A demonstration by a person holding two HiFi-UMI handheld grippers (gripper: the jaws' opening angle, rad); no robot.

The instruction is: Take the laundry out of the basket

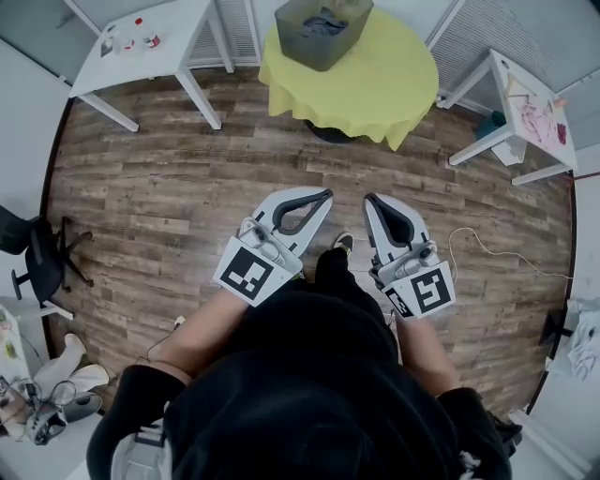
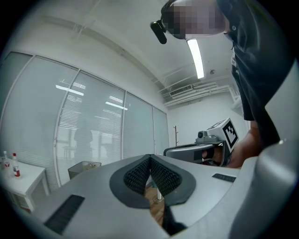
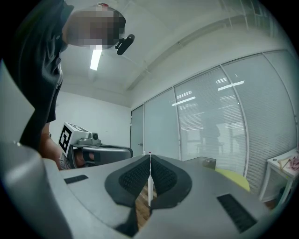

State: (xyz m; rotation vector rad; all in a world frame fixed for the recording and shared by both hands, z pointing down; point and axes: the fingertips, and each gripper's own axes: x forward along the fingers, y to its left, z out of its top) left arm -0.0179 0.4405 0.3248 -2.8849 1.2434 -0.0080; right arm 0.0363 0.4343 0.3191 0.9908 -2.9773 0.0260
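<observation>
Currently my left claw (image 1: 325, 196) and right claw (image 1: 370, 200) are both closed on nothing, held close to my body, probably because the grey basket (image 1: 314, 49) with its dark laundry (image 1: 325, 24) sits well ahead on the yellow-covered round surface (image 1: 394, 84).

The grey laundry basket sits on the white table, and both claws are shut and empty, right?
No: the head view shows the basket on the round yellow-covered table. The left claw and right claw are shut and empty.
</observation>
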